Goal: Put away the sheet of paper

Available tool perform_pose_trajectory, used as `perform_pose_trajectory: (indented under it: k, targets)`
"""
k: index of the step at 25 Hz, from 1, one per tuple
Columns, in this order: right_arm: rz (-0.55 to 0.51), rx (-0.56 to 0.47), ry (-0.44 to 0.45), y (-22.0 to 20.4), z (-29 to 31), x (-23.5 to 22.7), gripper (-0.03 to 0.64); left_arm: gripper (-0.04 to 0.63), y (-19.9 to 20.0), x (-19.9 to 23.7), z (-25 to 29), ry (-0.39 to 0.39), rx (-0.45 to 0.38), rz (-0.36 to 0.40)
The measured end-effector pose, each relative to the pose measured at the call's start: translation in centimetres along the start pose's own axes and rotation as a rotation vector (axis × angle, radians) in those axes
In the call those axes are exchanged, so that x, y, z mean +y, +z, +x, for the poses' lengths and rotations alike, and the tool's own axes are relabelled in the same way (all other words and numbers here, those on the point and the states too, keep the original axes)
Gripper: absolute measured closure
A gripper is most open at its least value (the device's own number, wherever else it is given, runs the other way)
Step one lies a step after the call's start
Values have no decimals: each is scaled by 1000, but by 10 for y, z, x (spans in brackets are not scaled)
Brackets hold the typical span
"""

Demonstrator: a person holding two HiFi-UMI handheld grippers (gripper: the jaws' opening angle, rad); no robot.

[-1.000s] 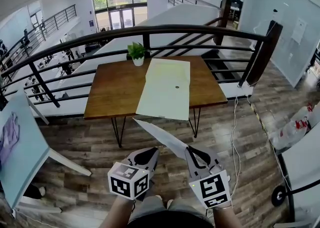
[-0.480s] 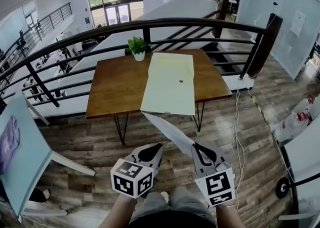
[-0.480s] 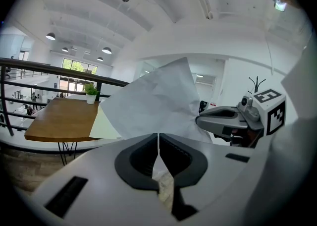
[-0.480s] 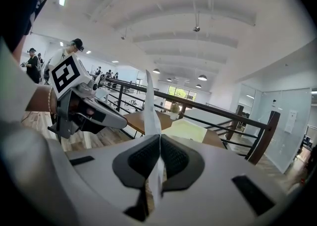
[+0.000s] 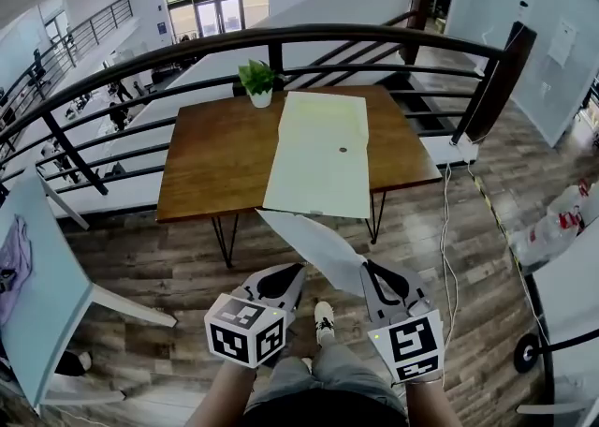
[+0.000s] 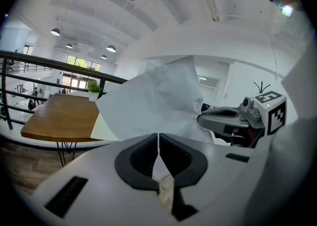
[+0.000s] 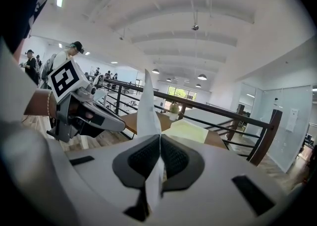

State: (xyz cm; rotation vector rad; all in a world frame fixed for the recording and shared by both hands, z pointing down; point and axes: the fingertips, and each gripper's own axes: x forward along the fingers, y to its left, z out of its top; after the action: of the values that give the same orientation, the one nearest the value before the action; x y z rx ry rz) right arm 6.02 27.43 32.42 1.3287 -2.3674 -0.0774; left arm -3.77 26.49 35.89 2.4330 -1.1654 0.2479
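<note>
A white sheet of paper [image 5: 314, 242] hangs in the air in front of me, below the near edge of the wooden table [image 5: 215, 163]. My right gripper [image 5: 367, 266] is shut on its near right corner, and the sheet runs edge-on between the jaws [image 7: 147, 106]. My left gripper [image 5: 298, 269] meets the sheet's near edge. In the left gripper view the paper [image 6: 158, 106] fans up from the shut jaws, with a white sliver in the gap. The sheet is creased between the two grippers. A pale yellow folder [image 5: 323, 154] lies on the table.
A small potted plant [image 5: 257, 83] stands at the table's far edge, against a dark railing [image 5: 281, 41]. A light blue table [image 5: 37, 285] is at the left. A cable [image 5: 440, 228] trails over the wooden floor at the right. My shoe [image 5: 323, 317] shows below.
The flat sheet held out by the right gripper is now bent and creased. The left gripper's tips have come up to its near edge. The table looks slightly nearer.
</note>
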Motion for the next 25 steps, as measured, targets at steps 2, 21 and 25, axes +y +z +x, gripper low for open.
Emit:
perform_pose_trajectory:
  k: [2,21,25]
  targets:
    - [-3,-3,5,3,15,-10,588,571,7,9,12,6,-2,-3]
    - [-10,-63,79,40,141,-143,588,571,94,83,146,100,-36,-39]
    - [-12,-60,105,35,157,-158,588,571,101,88,165,121,-42,-53]
